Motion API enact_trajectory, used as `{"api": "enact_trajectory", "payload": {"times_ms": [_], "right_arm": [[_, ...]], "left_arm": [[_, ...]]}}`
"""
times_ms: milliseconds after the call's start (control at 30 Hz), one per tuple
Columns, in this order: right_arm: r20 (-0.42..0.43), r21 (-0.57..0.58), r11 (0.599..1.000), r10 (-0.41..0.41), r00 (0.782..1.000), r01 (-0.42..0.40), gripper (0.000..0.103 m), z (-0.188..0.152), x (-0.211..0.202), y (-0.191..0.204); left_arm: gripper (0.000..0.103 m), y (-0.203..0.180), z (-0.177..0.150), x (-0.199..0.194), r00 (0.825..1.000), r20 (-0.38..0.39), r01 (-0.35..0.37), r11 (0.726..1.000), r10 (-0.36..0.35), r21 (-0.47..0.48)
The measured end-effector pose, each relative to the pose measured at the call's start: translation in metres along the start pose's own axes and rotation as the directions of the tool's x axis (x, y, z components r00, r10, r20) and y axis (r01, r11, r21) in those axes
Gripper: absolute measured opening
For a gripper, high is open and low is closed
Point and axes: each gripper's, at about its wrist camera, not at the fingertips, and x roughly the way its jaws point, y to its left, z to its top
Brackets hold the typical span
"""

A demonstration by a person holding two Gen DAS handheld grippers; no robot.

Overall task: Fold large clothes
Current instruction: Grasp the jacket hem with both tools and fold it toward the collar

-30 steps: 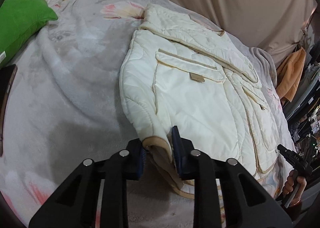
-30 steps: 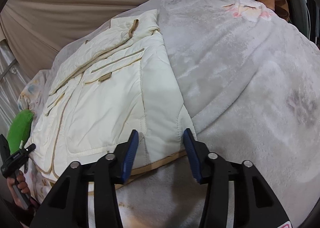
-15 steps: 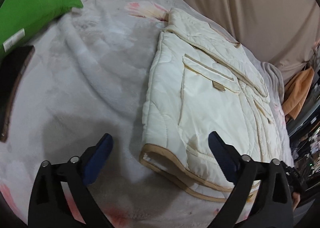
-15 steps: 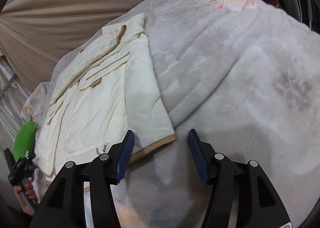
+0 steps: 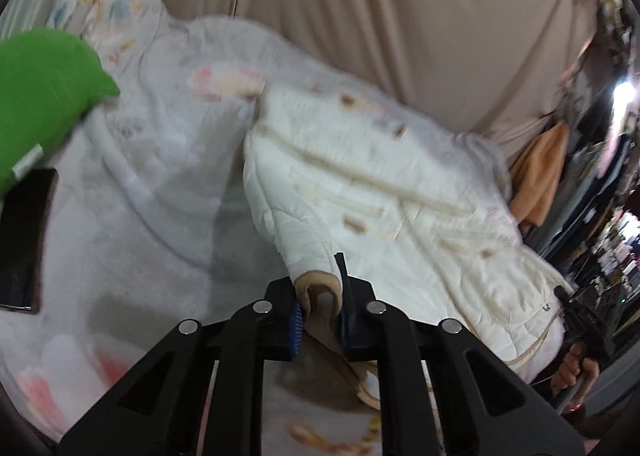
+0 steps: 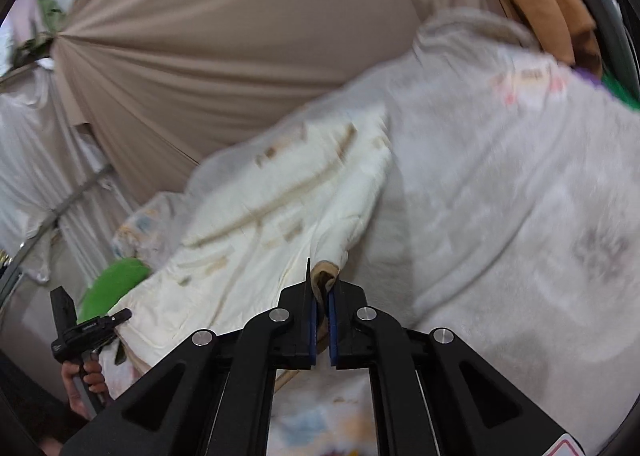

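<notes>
left wrist: close, faces jacket | right wrist: close, opposite side, blurred, probably same jacket

Bed w/ pale grey fleece blanket, faint floral print, covers whole surface. Cream quilted jacket lies on it, centre to right in left wrist view. Green pillow at far left edge, a dark flat slab just beside it, nearer; can't tell what it is.
</notes>
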Motion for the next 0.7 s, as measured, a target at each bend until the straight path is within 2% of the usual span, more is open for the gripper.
{"api": "enact_trajectory", "payload": {"times_ms": [67, 133, 200, 267, 400, 500, 600, 700], "right_arm": [[0.088, -0.025, 0.998, 0.055, 0.995, -0.053, 0.004, 0.004, -0.032, 0.009], [0.168, -0.036, 0.994, 0.110, 0.980, -0.105, 0.004, 0.011, -0.058, 0.017], [0.216, -0.044, 0.992, 0.128, 0.968, -0.122, 0.004, 0.022, -0.068, 0.023], [0.224, -0.051, 0.992, 0.127, 0.966, -0.118, 0.004, 0.037, -0.057, 0.029], [0.164, -0.013, 0.997, 0.075, 0.984, -0.073, 0.004, 0.073, 0.006, 0.014], [0.103, 0.051, 0.998, 0.016, 0.995, -0.021, 0.004, 0.095, 0.063, -0.006], [0.035, 0.090, 0.994, -0.062, 0.997, 0.058, 0.004, 0.112, 0.128, -0.032], [-0.059, 0.140, 0.981, -0.126, 0.990, 0.133, 0.004, 0.117, 0.188, -0.059]], "left_arm": [[0.012, -0.008, 0.003, -0.041, 0.995, 0.097, 0.039, 0.999, -0.039, -0.002], [0.013, -0.015, 0.009, -0.074, 0.981, 0.184, 0.063, 0.998, -0.063, 0.002], [0.013, -0.025, 0.019, -0.085, 0.972, 0.223, 0.075, 0.997, -0.079, 0.026], [0.013, -0.040, 0.034, -0.077, 0.971, 0.232, 0.047, 0.996, -0.063, 0.074], [0.013, -0.059, 0.082, -0.016, 0.983, 0.186, -0.016, 0.993, -0.006, 0.116], [0.014, -0.059, 0.119, 0.050, 0.986, 0.138, -0.108, 0.985, 0.090, 0.134], [0.015, -0.052, 0.142, 0.124, 0.977, 0.082, -0.210, 0.963, 0.199, 0.167], [0.016, -0.034, 0.145, 0.193, 0.958, -0.010, -0.280, 0.943, 0.286, 0.179]]}}
